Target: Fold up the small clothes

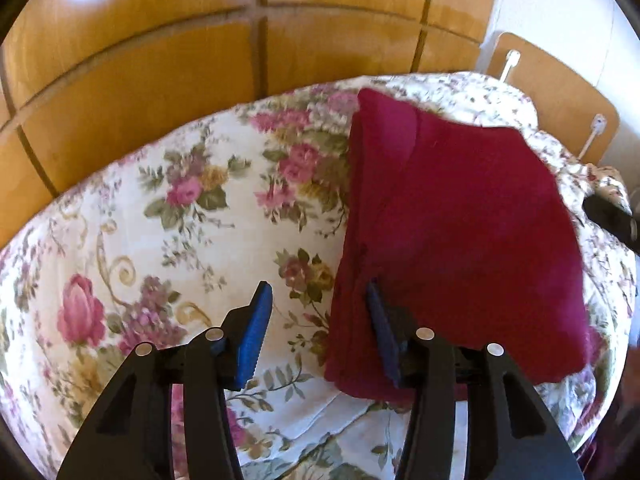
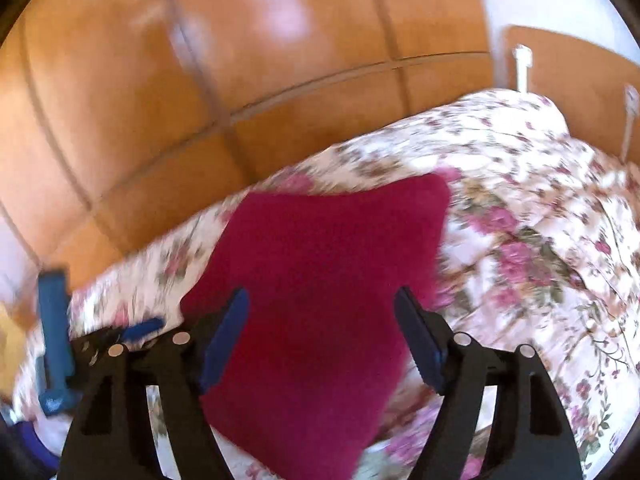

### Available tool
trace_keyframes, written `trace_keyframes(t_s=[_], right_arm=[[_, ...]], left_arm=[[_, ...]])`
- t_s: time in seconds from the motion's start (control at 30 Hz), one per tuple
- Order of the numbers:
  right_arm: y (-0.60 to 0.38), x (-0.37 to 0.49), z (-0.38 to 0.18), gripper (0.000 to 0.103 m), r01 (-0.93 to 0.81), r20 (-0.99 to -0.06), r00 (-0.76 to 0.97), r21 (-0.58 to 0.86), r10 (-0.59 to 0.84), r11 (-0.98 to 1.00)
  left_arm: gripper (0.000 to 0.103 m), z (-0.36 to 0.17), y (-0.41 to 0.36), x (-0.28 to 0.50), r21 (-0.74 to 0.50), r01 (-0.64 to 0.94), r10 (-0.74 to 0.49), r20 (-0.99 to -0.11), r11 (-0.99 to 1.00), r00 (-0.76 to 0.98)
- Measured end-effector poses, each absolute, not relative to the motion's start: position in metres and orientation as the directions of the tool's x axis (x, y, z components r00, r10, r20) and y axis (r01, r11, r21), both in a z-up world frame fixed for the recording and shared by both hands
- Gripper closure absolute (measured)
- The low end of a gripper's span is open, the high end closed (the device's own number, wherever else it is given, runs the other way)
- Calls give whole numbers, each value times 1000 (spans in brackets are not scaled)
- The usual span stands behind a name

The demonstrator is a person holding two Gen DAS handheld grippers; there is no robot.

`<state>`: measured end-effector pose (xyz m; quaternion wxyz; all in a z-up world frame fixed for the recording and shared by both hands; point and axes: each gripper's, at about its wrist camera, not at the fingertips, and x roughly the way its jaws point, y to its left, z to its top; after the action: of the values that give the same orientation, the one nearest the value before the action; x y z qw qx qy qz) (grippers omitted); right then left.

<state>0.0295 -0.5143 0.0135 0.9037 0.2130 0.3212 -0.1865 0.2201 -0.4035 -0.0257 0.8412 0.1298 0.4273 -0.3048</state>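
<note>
A dark red garment [image 1: 460, 232] lies folded on the floral bedspread [image 1: 160, 208]. My left gripper [image 1: 320, 320] hangs over the garment's near left edge, open. Its left pad [image 1: 256, 332] is above the bedspread and its right pad [image 1: 382, 332] is above the red cloth, and neither presses on anything. In the blurred right wrist view the red garment [image 2: 320, 280] fills the gap under my right gripper [image 2: 322, 332], whose jaws stand wide open. No cloth is pinched between the blue pads [image 2: 226, 336]. A black part of the right gripper [image 1: 612, 220] shows at the right edge of the left wrist view.
Orange-brown wooden panels [image 1: 200, 60] rise behind the bed's far edge. A wooden headboard [image 1: 560, 92] with white cables [image 1: 510, 60] stands at the right. A blue tool part [image 2: 54, 320] shows at the left edge of the right wrist view.
</note>
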Motion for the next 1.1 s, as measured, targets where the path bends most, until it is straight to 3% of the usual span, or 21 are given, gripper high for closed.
trace_keyframes(t_s=[0.1, 0.2, 0.3, 0.37, 0.53, 0.57, 0.63, 0.73, 0.83, 1.03, 1.1], right_arm=[[-504, 59, -28, 27, 534, -772, 576, 104, -271, 839], [-485, 62, -29, 26, 552, -745, 559, 5, -365, 834], [-483, 53, -16, 24, 574, -730, 572, 33, -373, 818], [-473, 43, 3, 19, 580, -714, 598, 72, -364, 811], [-452, 26, 25, 6, 612, -672, 633, 128, -385, 781], [-446, 27, 28, 5, 620, -670, 631, 133, -391, 773], [-431, 20, 34, 3, 647, -665, 621, 136, -416, 750], [-415, 8, 37, 2, 682, -661, 600, 130, -449, 720], [-401, -3, 36, 2, 697, -664, 585, 118, -466, 707], [-381, -19, 34, 2, 703, -657, 571, 81, -493, 706], [-377, -23, 36, 2, 707, -644, 573, 76, -507, 703]], left_arm=[[49, -23, -399, 219, -72, 602, -406, -801, 795, 440], [48, -3, -384, 204, -45, 608, -420, -762, 793, 492], [45, 14, -364, 185, -34, 600, -433, -724, 799, 536], [33, 23, -350, 172, -30, 586, -439, -694, 810, 571], [32, 39, -317, 140, -38, 539, -429, -653, 841, 624], [25, 41, -312, 133, -34, 533, -425, -647, 845, 633], [19, 47, -302, 120, -28, 532, -431, -624, 846, 652], [19, 55, -288, 100, -17, 518, -423, -601, 855, 678], [10, 59, -277, 85, -11, 489, -402, -585, 872, 704], [10, 63, -263, 66, -26, 458, -389, -572, 889, 722], [4, 66, -261, 62, -14, 457, -385, -563, 890, 732]])
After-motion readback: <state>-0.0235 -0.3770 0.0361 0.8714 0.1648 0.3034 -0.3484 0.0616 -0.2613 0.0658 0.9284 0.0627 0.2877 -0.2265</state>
